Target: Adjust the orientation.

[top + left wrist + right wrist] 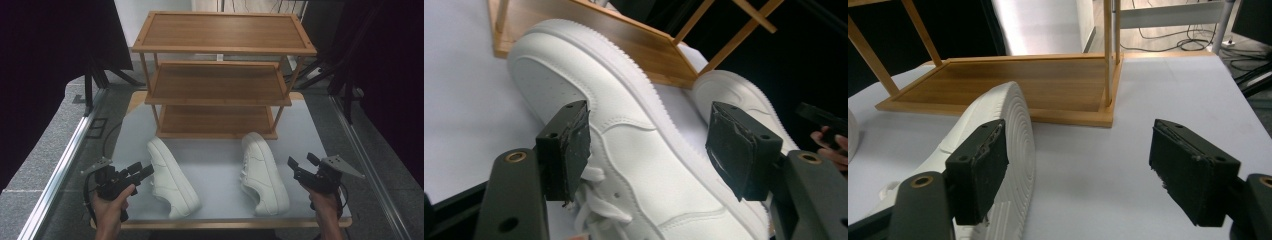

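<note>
left gripper point(142, 170) jaws wide, holding nothing, left shoe point(171, 176) at its 3 o'clock | right gripper point(301, 164) jaws wide, holding nothing, right shoe point(262, 172) at its 9 o'clock | both shoes lie on their sides before 3-tier rack point(220, 75) | risk: smooth upper may slip from a shallow pinch

Two plain white shoes point(172, 178) point(262, 173) are seen; a ringed tread is shown on one sole point(1015, 150). The shelf point(220, 75) is brown wood, the table point(215, 165) pale grey.
</note>
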A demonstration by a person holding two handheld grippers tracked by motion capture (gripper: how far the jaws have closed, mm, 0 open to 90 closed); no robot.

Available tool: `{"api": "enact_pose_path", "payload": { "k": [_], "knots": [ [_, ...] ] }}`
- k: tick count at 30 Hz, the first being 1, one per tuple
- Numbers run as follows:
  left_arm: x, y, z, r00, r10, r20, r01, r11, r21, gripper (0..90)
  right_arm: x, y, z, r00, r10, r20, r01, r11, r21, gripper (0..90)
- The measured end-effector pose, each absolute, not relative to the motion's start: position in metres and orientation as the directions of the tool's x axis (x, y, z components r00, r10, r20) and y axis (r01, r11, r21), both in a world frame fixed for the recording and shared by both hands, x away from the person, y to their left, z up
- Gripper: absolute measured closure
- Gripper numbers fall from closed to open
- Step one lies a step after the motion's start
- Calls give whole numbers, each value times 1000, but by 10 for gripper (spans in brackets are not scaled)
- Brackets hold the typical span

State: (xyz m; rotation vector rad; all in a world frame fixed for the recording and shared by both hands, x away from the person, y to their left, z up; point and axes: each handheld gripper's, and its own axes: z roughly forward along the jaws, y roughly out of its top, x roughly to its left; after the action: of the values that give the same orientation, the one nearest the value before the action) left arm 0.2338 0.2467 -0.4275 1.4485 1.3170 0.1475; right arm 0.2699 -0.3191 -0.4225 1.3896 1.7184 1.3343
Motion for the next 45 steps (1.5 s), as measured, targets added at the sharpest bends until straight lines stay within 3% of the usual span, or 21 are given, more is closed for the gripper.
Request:
{"api": "enact_pose_path", "payload": {
  "k": [8, 12, 18, 25, 36, 45],
  "knots": [
    [232, 240, -433, 367, 766, -528, 630, 213, 747, 388, 270, -328, -418, -330, 927, 177, 400, -33, 916, 289],
    [224, 242, -433, 364, 776, -515, 629, 204, 751, 481, 268, -330, -418, -324, 920, 222, 401, -79, 913, 299],
    [196, 244, -431, 343, 816, -465, 591, 198, 782, 715, 267, -321, -421, -331, 919, 215, 405, -68, 912, 299],
    [184, 249, -440, 310, 831, -462, 605, 202, 770, 816, 271, -316, -420, -375, 896, 240, 425, -64, 903, 299],
    [162, 224, -473, 372, 825, -425, 693, 58, 719, 844, 269, -315, -423, -364, 900, 238, 435, -61, 898, 302],
    [176, 189, -474, 450, 809, -378, 703, -60, 709, 822, 267, -320, -426, -334, 900, 281, 450, -110, 886, 302]
  ]
}}
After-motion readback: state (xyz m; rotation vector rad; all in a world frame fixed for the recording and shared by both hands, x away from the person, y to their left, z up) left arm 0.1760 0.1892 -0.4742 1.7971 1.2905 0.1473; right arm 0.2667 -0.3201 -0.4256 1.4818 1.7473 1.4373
